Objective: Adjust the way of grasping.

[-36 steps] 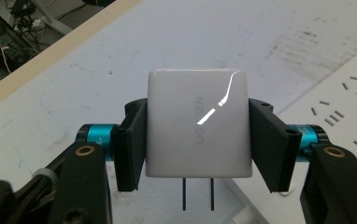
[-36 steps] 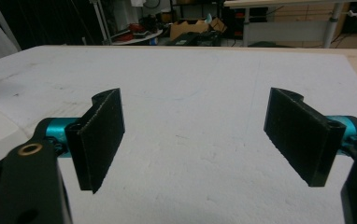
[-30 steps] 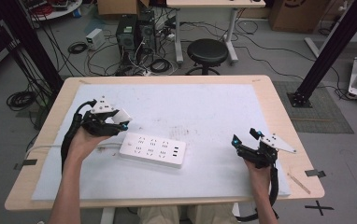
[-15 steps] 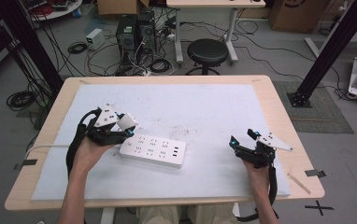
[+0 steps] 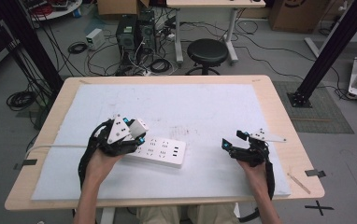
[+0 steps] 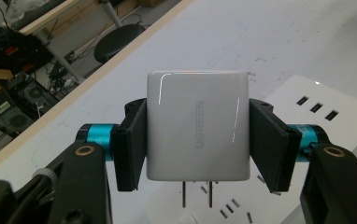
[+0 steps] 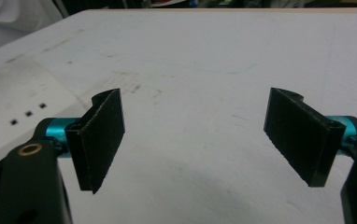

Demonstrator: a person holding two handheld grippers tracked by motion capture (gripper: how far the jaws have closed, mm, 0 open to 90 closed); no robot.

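Observation:
A white power strip (image 5: 160, 150) lies flat on the white mat near the table's front, also seen as the power strip (image 6: 321, 105) and the power strip (image 7: 13, 105). My left gripper (image 5: 137, 132) hovers over the strip's left end, shut on a white UGREEN charger (image 6: 197, 126). The charger's two metal prongs (image 6: 196, 195) point down, just above the strip's sockets. The charger (image 5: 138, 126) looks like a small white block in the high view. My right gripper (image 5: 230, 140) rests on the mat to the right of the strip, open with nothing between its pads (image 7: 102, 135).
The strip's white cable (image 5: 50, 147) runs off to the left over the mat edge. A wooden table rim (image 5: 303, 140) frames the mat (image 5: 204, 107). A black stool (image 5: 207, 50) and computer towers stand on the floor beyond the far edge.
My left gripper has carried the charger to the right and nearer, from the mat left of the strip to above the strip's left end. The right gripper has barely moved.

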